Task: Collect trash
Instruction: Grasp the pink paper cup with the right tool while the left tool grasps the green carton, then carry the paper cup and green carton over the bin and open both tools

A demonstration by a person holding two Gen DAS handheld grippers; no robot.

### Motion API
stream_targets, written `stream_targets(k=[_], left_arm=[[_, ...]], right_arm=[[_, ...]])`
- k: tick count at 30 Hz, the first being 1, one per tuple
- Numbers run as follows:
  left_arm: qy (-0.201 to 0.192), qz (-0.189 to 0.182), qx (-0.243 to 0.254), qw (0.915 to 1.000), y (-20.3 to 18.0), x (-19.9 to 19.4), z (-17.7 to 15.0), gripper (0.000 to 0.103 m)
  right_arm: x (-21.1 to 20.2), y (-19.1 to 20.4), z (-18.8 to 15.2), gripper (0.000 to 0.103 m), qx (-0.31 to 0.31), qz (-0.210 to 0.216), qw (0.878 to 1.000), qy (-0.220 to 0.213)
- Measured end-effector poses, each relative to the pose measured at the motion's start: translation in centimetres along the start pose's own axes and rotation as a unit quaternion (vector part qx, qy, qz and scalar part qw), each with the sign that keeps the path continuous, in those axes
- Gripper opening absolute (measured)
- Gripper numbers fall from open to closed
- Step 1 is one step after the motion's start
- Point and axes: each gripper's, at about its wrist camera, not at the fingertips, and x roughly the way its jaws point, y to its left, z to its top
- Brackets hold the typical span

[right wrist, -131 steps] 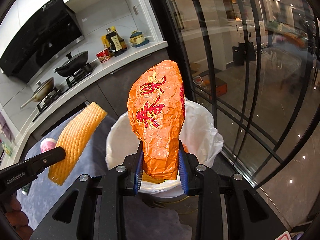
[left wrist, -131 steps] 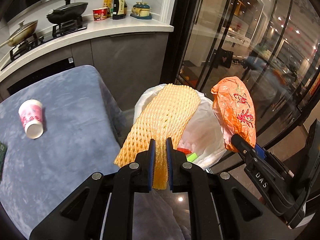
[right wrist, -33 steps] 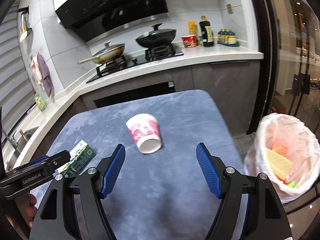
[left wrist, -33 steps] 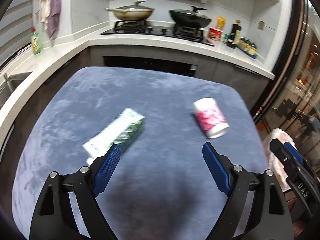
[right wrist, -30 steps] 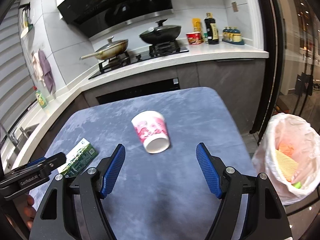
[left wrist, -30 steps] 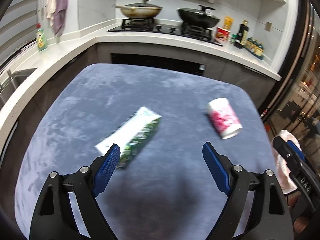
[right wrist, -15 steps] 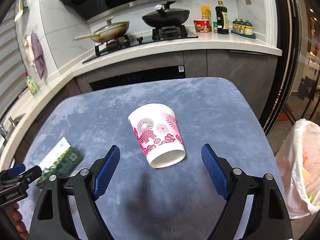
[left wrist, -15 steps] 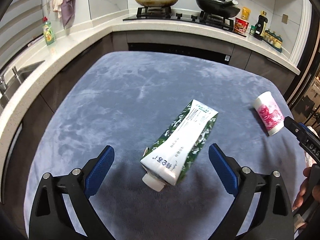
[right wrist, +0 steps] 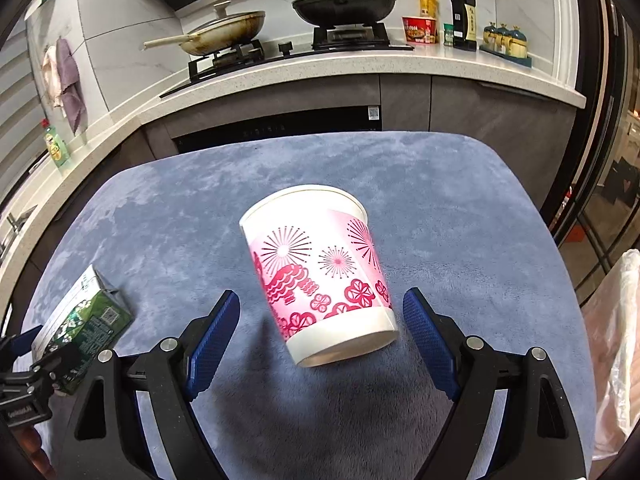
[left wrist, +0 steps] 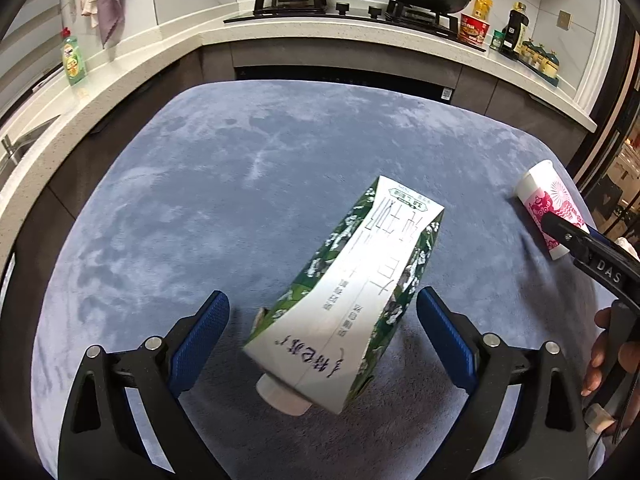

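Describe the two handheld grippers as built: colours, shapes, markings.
The left gripper and the right gripper look alike: black angular arms joined by round silver bolts, each ending in a finger with a blue, finely knurled pad. Seen from the left wrist, the right gripper's outer side bears white letters "DAS". The left one's side carries small white lettering, too blurred to read. No sleeves or cables show.

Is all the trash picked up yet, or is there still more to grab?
Not yet. Nothing is in hand: the left gripper, whose jaws were just closing a little, sits open around the milk carton, and the right gripper sits open around the paper cup. Both lie on the blue table. They still need gripping and carrying to the bin bag.
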Motion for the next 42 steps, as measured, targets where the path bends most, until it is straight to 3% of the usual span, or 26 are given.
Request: stream_targets(k=[2, 5, 6, 15, 24, 33, 42], left_arm=[[0.006, -0.009, 0.002, 0.9999, -0.2, 0.2, 0.0, 0.074], [0.008, -0.015, 0.000, 0.9999, -0.5, 0.2, -0.1, 0.070], [0.006, -0.017, 0.001, 0.9998, -0.6, 0.1, -0.1, 0.068], [-0.008, -0.023, 0.009, 0.9997, -2.4, -2.2, -0.4, 0.059], [-0.043, -0.043, 0.031, 0.9977, -6.5, -6.7, 0.1, 0.058], [-0.079, -0.080, 0.068, 0.9914, -13.4, -11.3, 0.7, 0.057], [-0.095, -0.127, 0.119, 0.9801, -23.1, -14.3, 0.0, 0.056]], right_arm=[[0.2, 0.0, 0.0, 0.079, -0.001, 0.000, 1.000, 0.002], [0.4, -0.1, -0.1, 0.061, 0.003, 0.014, 1.000, 0.013], [0.5, -0.1, -0.2, 0.059, 0.003, 0.017, 1.000, 0.015], [-3.1, -0.2, -0.6, 0.059, 0.003, 0.027, 1.000, -0.014], [-8.8, -2.2, -0.4, 0.059, 0.015, 0.027, 0.998, -0.058], [-15.0, -7.3, -1.3, 0.059, 0.045, 0.006, 0.994, -0.101], [-20.3, -15.5, -3.6, 0.059, 0.089, -0.037, 0.987, -0.128]])
